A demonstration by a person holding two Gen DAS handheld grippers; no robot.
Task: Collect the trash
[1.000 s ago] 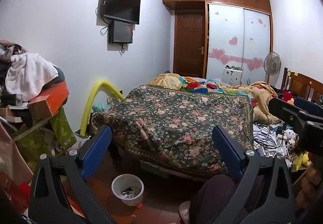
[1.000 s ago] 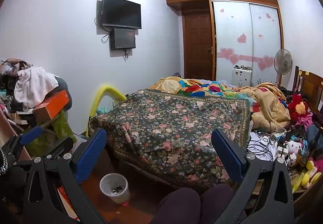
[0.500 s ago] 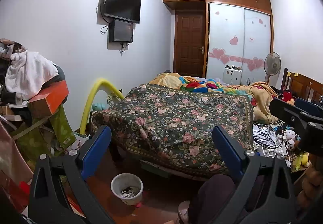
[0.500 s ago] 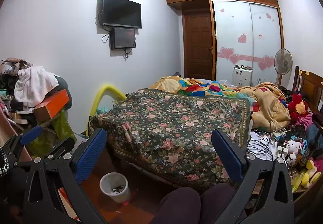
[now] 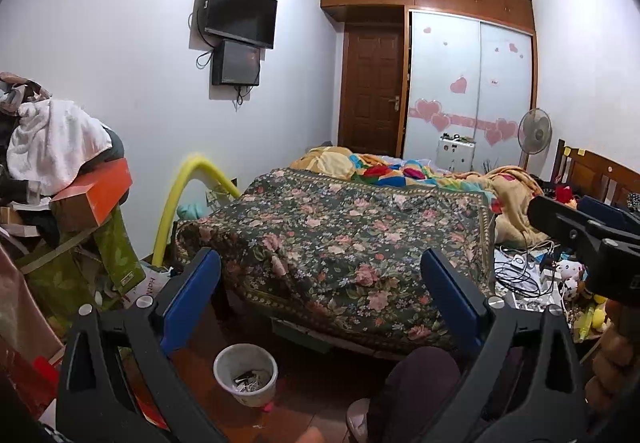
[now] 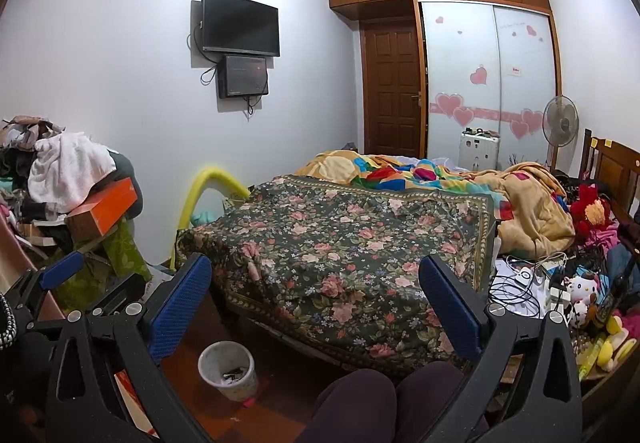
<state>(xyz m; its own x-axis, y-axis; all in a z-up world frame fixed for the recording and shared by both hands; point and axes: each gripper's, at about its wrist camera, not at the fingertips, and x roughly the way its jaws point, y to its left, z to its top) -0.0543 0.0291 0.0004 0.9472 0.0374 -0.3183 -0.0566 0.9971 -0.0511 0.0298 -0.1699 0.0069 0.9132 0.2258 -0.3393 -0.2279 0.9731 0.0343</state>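
A small white waste bin (image 5: 245, 374) with some scraps inside stands on the red-brown floor in front of the bed; it also shows in the right wrist view (image 6: 228, 371). My left gripper (image 5: 320, 275) is open and empty, held above the floor facing the bed. My right gripper (image 6: 316, 275) is open and empty too, at about the same height. The right gripper's fingers (image 5: 572, 227) show at the right edge of the left wrist view, and the left gripper's finger (image 6: 60, 269) at the left of the right wrist view.
A bed with a dark floral cover (image 5: 340, 235) fills the middle. A pile of clothes and an orange box (image 5: 92, 195) stands at the left. Cables, chargers and soft toys (image 6: 552, 291) lie at the right. My knees (image 6: 384, 399) are at the bottom.
Both views have shifted only slightly; the left gripper drifted a little. Both grippers stay open and empty.
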